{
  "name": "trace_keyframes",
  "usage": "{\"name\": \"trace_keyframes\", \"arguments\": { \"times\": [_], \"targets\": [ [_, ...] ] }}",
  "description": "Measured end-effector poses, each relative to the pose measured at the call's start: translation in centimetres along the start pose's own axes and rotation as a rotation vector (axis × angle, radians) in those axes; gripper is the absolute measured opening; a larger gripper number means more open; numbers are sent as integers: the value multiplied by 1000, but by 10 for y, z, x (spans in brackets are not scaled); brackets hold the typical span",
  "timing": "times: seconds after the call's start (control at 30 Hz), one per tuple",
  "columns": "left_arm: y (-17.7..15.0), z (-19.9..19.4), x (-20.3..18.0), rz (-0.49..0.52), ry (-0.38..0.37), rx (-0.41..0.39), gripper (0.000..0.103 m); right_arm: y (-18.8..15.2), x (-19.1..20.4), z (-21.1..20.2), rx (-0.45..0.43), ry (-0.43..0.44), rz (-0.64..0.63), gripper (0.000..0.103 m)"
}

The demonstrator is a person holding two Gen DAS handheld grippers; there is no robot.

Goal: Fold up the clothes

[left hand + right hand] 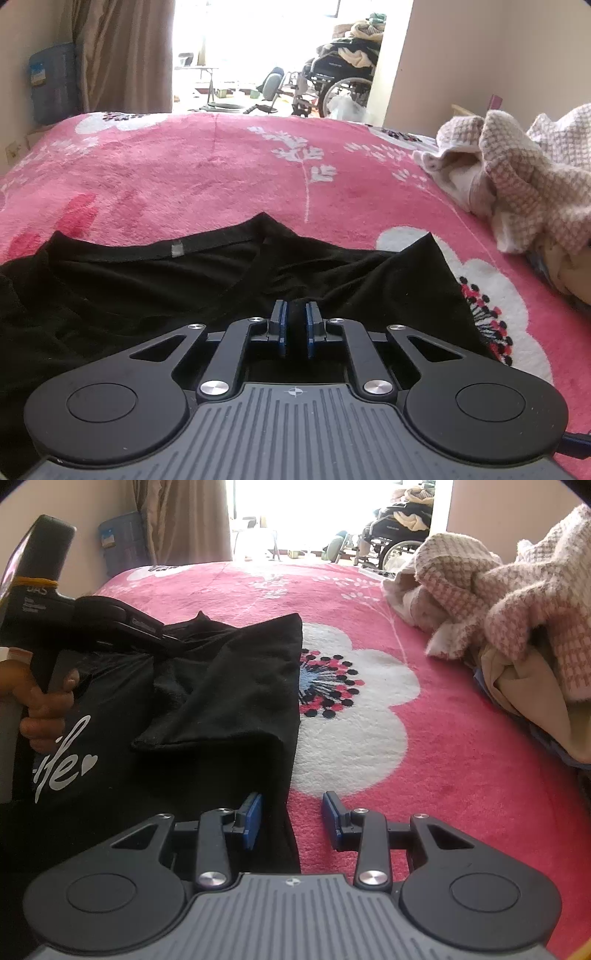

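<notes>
A black T-shirt [147, 291] lies on the pink bed, its neckline and grey label facing away from me. In the left wrist view my left gripper [295, 326] is shut on a bunched fold of it between the blue pads [279, 326]. The right wrist view shows the same shirt [229, 701] with white lettering [62, 764] and a sleeve folded over. There a hand [44, 709] holds the left gripper [162, 635] at the upper left. My right gripper [293, 819] is open and low, straddling the shirt's right side edge.
A pink floral blanket [221, 166] covers the bed. A heap of beige and pink checked clothes [498, 590] lies at the right, also seen from the left wrist [517, 184]. Beyond the bed are curtains, a blue crate [51, 85] and a wheelchair [332, 85].
</notes>
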State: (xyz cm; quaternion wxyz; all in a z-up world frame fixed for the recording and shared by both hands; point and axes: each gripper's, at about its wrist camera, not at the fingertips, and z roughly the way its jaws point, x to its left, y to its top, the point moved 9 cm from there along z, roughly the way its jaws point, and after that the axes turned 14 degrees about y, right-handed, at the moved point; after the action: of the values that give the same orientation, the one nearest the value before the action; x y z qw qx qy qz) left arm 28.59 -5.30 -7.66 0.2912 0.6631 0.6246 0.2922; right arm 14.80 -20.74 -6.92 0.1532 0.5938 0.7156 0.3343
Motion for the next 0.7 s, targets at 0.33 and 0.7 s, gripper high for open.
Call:
{"name": "trace_keyframes", "arguments": {
  "times": [0.33, 0.7],
  "targets": [
    [-4, 5, 14, -24, 50, 30, 14, -2, -4, 0, -2, 14, 19, 39],
    [5, -11, 28, -60, 1, -18, 31, 9, 1, -6, -37, 15, -22, 40]
  ]
}}
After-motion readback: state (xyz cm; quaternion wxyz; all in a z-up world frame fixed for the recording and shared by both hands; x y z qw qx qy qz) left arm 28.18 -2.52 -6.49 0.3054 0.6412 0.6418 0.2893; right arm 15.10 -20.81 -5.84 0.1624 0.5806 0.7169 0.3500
